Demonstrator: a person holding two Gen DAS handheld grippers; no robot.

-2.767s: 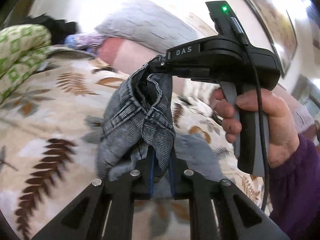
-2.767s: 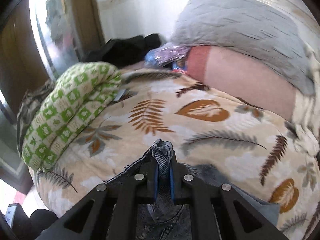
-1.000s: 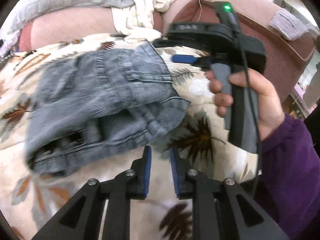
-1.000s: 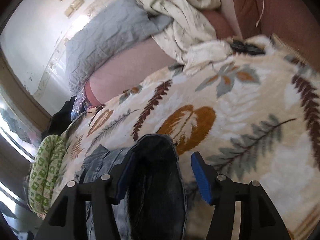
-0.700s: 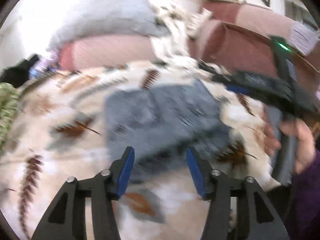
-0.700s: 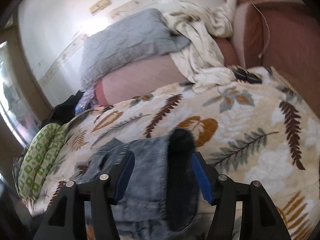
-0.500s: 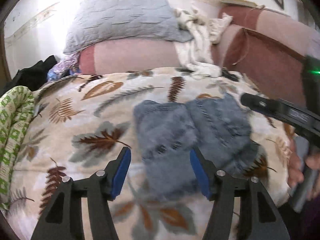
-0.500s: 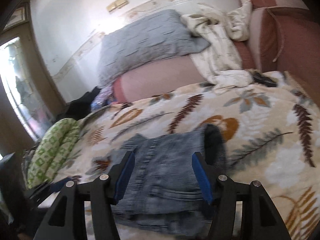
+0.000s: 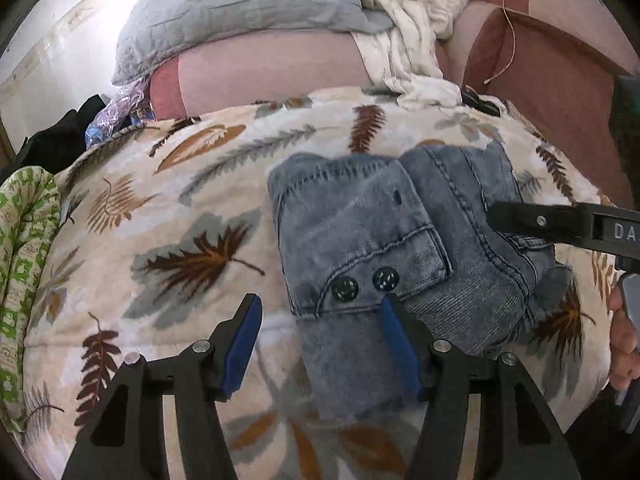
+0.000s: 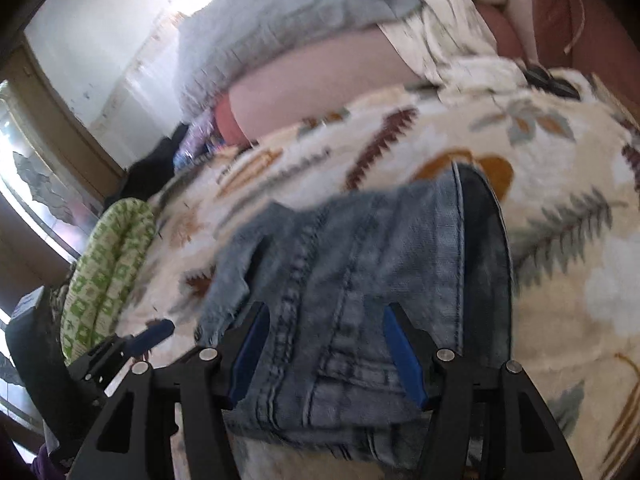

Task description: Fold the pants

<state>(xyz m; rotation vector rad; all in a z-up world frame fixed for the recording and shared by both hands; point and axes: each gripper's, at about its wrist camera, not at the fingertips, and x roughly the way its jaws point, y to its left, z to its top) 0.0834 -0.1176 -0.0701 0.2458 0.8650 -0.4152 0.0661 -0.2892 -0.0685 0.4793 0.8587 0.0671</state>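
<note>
The blue denim pants [image 9: 384, 240] lie folded into a compact bundle on the leaf-print blanket [image 9: 168, 208], a back pocket with two dark buttons facing up. My left gripper [image 9: 320, 340] is open and empty, hovering just above the bundle's near left edge. My right gripper [image 10: 324, 348] is open and empty above the pants [image 10: 360, 280]; its black body reaches in from the right in the left wrist view [image 9: 560, 226]. The left gripper's blue-padded tip shows at the lower left of the right wrist view [image 10: 148, 338].
A grey pillow [image 9: 240, 4] and a crumpled cream cloth [image 9: 408, 28] rest on the reddish sofa back [image 9: 540, 72]. A green patterned blanket roll [image 9: 20, 248] lies at the left edge. Dark clothes [image 9: 56, 140] sit at the far left.
Both grippers let go of the pants, opened and drew back. The pants went from hanging held up to lying folded on the blanket.
</note>
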